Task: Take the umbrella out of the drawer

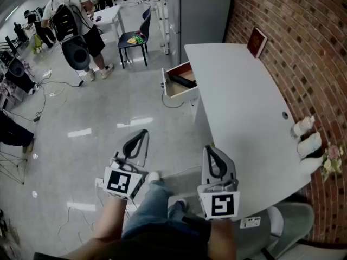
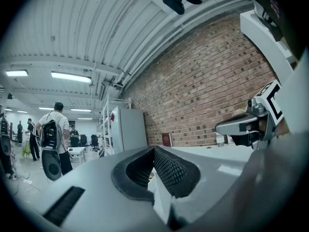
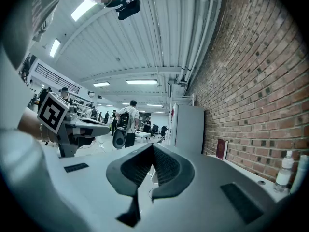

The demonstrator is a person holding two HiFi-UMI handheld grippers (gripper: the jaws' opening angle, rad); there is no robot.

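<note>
Looking down in the head view, I am holding the left gripper (image 1: 139,141) and the right gripper (image 1: 215,157) close to my body. Both are well apart from the open drawer (image 1: 183,93) at the far end of the white desk (image 1: 244,112). The black umbrella (image 1: 181,80) is lying inside that drawer, so I judge that no part of the job is done yet.

In the left gripper view, my tongs are pinched together on nothing, pointing level along the brick wall (image 2: 207,91).

In the right gripper view, the tips are likewise meeting, with nothing between them.

Everything is waiting to be done: walking over, opening one pair of tongs, gripping the umbrella and lifting it out.
</note>
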